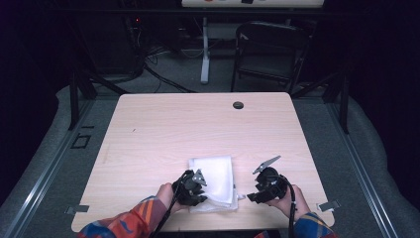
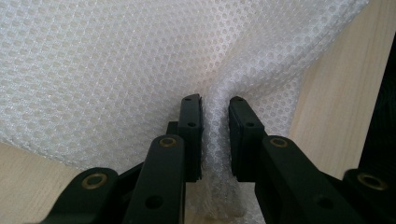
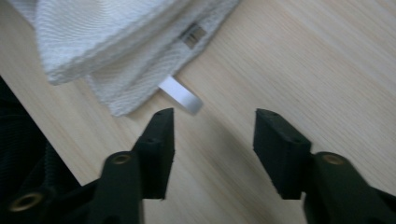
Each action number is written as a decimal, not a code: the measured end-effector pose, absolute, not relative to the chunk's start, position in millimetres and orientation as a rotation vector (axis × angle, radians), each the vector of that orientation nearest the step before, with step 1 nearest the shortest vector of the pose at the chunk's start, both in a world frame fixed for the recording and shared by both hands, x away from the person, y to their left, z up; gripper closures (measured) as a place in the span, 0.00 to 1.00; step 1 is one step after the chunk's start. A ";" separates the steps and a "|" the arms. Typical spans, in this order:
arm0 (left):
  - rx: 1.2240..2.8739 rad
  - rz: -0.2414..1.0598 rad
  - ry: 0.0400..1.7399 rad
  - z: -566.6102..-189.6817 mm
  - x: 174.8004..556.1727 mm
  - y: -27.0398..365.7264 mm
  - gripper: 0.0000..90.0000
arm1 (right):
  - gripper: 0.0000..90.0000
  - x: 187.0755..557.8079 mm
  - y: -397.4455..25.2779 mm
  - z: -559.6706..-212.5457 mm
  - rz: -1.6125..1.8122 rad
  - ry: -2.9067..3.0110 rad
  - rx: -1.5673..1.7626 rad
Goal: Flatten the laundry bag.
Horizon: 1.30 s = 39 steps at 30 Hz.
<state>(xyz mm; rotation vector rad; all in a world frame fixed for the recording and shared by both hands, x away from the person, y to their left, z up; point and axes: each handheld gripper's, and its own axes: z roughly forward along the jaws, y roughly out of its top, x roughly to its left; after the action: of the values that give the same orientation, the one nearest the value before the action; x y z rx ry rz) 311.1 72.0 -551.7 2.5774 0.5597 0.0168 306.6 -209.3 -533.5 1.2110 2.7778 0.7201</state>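
both forearms enter from the bottom edge of the high view, sleeves patterned orange and blue. the left hand (image 1: 166,192) grips the left gripper (image 1: 194,187) low over the table, near its front edge, jaws pointing toward the right. in the left gripper view its jaws stand nearly parallel, closed to a narrow gap with white cloth (image 2: 215,112) pinched between the pads. the right hand (image 1: 286,199) holds the right gripper (image 1: 257,194) well apart from the left one, jaws pointing toward the left. in the right gripper view its jaws stand wide apart, nothing between them, angled down just above the tabletop
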 end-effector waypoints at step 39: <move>2.459 -0.030 0.624 -536.1 318.5 83.6 0.87 | 1.00 302.5 -145.0 -556.6 0.783 2.890 0.842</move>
<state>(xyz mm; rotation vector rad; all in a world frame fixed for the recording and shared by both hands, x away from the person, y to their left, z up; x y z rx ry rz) 318.5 83.6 -536.1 2.4594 0.6237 -0.0300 302.5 -145.0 -556.6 0.8419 2.8896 0.7832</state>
